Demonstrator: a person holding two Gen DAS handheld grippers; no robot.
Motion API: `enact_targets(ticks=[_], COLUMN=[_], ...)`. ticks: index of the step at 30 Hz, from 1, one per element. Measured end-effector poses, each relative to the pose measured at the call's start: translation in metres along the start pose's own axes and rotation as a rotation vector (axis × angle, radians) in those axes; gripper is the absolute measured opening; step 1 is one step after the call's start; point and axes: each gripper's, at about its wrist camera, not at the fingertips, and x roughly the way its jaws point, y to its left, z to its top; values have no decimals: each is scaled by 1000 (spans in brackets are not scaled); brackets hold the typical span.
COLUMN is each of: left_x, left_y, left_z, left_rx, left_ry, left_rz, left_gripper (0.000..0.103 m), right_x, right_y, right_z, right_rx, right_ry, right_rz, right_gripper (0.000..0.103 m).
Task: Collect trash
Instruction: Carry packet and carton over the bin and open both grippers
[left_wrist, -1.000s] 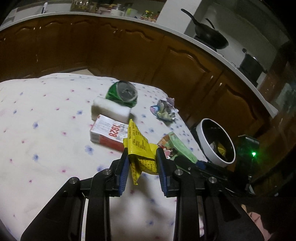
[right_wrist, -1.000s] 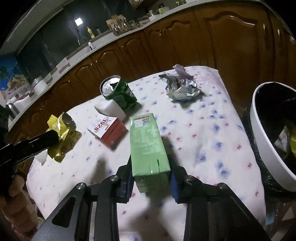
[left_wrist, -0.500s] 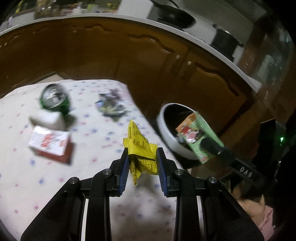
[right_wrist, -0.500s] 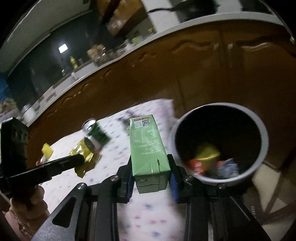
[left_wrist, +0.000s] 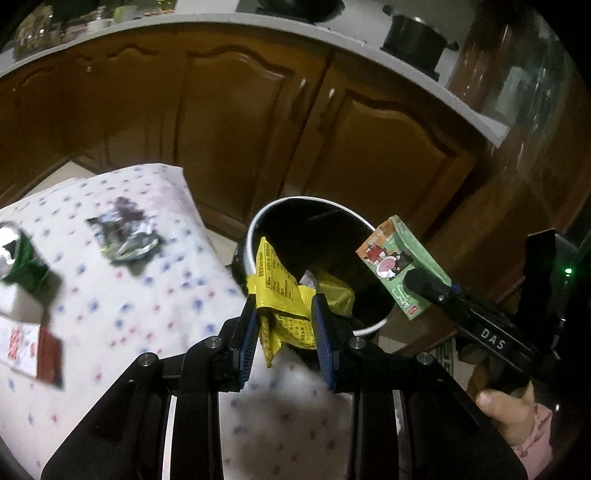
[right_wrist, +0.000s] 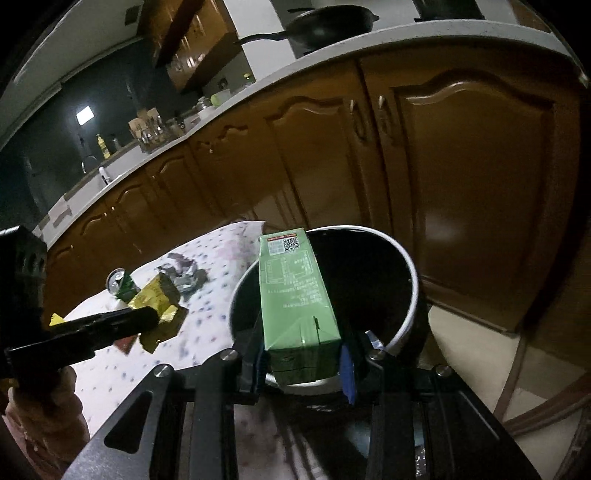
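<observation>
Fingers (right_wrist: 346, 363) around green carton (right_wrist: 295, 291)

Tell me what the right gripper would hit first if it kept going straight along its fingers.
Most likely the trash bin. The right gripper, shut on the green carton, points down into the bin's dark opening, so the carton's far end would probably meet the inside wall or the trash there first. Depth is hard to judge.
</observation>
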Motion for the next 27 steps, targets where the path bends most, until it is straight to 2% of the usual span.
enact_targets(ticks=[14,17,19,21,24,27], left_x=[62,70,73,75,73,69], left_y=[-14,-16,-16,-17,-19,-18], left_z=[25,27,28,28,29,28], left_rx=[18,15,18,18,25,29], left_ry=[113,131,137,141,140,134], left_rz=[-12,-8,-2,-2,-5,-7], left_gripper=[28,30,37,38,45,46], right_x=[35,40,46,51,55,54], right_y=[-21,-24,-28,-32,-38,-40], right_z=[22,24,25,26,27,27], right_rx=[-20,-16,-7,15,42,52], right_ry=[60,71,82,96,104,98], right_rz=[-51,-52,-53,-41,-26,-25], right_gripper=[32,32,32,34,37,39])
